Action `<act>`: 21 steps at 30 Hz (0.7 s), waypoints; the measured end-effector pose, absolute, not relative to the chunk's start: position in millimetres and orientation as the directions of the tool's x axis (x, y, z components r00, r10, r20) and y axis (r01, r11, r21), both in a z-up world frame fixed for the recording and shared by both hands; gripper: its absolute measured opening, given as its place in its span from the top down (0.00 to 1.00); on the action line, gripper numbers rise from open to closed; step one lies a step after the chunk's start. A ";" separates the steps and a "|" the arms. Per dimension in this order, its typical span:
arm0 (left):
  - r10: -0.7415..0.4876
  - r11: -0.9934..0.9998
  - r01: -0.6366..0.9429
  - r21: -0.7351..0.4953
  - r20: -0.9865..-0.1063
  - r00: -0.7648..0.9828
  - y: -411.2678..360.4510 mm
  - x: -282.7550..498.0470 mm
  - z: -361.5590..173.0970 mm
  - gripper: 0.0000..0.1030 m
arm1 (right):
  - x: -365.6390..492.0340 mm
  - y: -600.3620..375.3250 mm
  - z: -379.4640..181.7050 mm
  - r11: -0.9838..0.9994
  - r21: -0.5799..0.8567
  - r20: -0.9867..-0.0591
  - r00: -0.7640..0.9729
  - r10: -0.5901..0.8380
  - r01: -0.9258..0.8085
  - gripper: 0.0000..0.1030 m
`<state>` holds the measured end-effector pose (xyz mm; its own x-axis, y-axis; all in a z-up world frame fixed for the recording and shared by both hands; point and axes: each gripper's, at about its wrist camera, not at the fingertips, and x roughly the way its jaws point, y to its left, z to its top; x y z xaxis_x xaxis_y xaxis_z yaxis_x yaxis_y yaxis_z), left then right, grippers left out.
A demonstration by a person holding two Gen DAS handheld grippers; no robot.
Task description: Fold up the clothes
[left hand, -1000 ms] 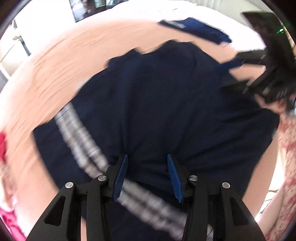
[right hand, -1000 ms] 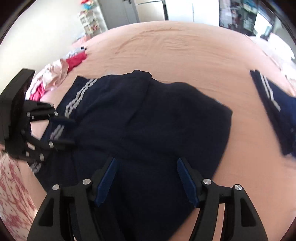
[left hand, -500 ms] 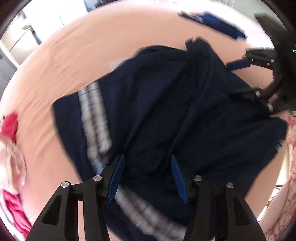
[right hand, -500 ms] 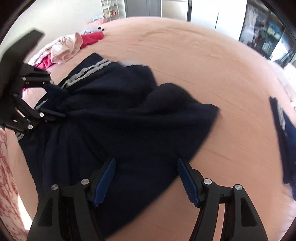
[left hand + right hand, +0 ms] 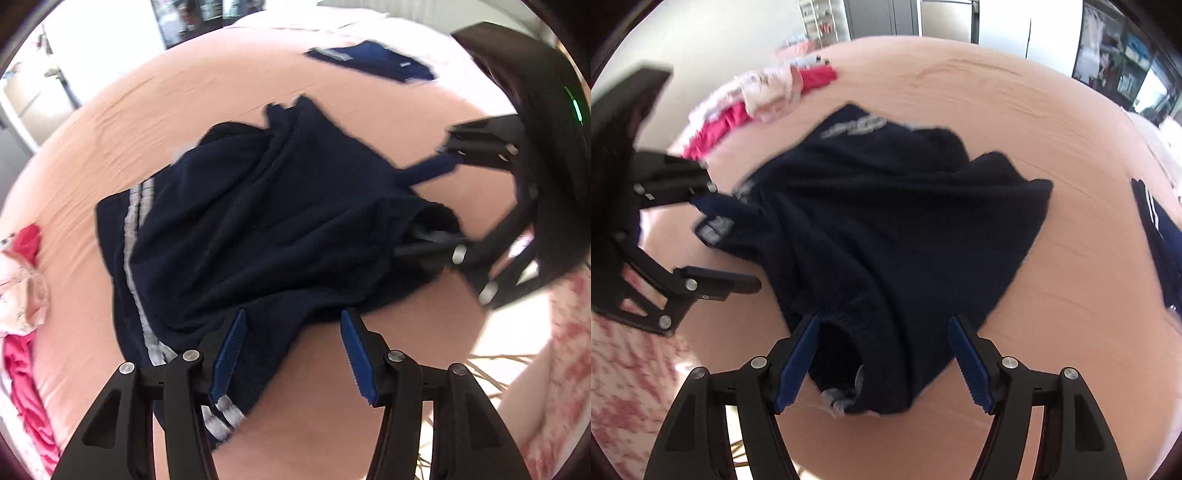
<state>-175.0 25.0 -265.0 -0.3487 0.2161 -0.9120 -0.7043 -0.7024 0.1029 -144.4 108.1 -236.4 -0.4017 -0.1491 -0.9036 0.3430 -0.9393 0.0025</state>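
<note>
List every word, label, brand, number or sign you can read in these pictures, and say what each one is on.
None can be read.
Pale print on the navy garment near its far edge: blurred, unreadable.
Pale patches on the folded blue garment: too small and blurred.
Items on the dark shelves in the background: too small to read.

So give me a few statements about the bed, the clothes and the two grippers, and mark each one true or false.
1. The navy shorts lie crumpled on a peach sheet. True.
2. The shorts have white side stripes. True.
3. The left gripper is clamped shut on the shorts. False: its jaws stand apart, cloth only lying between them.
4. A second navy garment lies apart on the sheet. True.
5. The pink clothes are stacked on the shorts. False: they lie beside them, near the bed's edge.
6. The right gripper holds a hanger. False: its jaws are open over the shorts.
</note>
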 end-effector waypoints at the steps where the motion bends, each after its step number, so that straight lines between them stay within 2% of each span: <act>1: 0.182 -0.724 -0.676 0.137 -0.907 -0.379 25.8 -177.7 -267.7 0.51 | -147.2 106.2 -241.4 -0.944 -0.037 -0.906 -0.409 -0.106 0.327 0.31; 6: 0.086 -0.875 -0.435 0.214 -0.815 -0.574 -23.6 -201.6 -234.0 0.51 | -142.7 130.2 -203.9 -0.969 -0.139 -0.823 -0.567 0.000 0.203 0.31; 8: 0.081 -0.905 -0.381 0.188 -0.804 -0.590 -44.8 -209.8 -219.1 0.51 | -144.0 138.3 -197.7 -0.971 -0.094 -0.840 -0.541 -0.040 0.218 0.31; 12: 0.189 -0.871 -0.481 0.097 -0.838 -0.512 -27.5 -206.7 -222.0 0.51 | -154.3 133.7 -212.2 -0.954 0.135 -0.893 -0.385 -0.234 0.266 0.31; 14: 0.192 -0.829 -0.546 0.120 -0.856 -0.480 -6.1 -203.3 -236.2 0.51 | -150.0 119.4 -221.1 -0.953 0.106 -0.898 -0.384 -0.215 0.284 0.31; 15: 0.148 -0.808 -0.560 0.181 -0.858 -0.491 3.6 -199.1 -244.5 0.52 | -149.1 114.7 -224.3 -0.956 0.088 -0.902 -0.384 -0.196 0.281 0.31; 17: 0.037 -0.785 -0.539 0.307 -0.844 -0.535 15.4 -203.7 -259.6 0.86 | -145.7 106.8 -228.5 -0.960 0.058 -0.906 -0.389 -0.166 0.275 0.31; 18: -0.007 -0.800 -0.501 0.330 -0.840 -0.542 11.1 -205.6 -264.8 0.95 | -140.6 106.3 -225.9 -0.960 0.058 -0.901 -0.399 -0.168 0.273 0.31; 19: -0.045 -0.817 -0.460 0.346 -0.835 -0.548 6.2 -208.2 -268.5 0.95 | -136.3 105.7 -223.6 -0.960 0.058 -0.896 -0.409 -0.172 0.276 0.31; 21: 0.000 -0.904 -0.352 0.243 -0.823 -0.568 -14.9 -219.9 -248.4 0.96 | -130.8 104.7 -219.1 -0.957 0.046 -0.891 -0.421 -0.169 0.287 0.31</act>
<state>-219.9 -14.9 -248.4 -0.5681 -0.0002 -0.8230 -0.3517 -0.9040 0.2430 -130.8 104.7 -219.1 -0.4205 -0.1691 -0.8914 0.2869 -0.9569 0.0462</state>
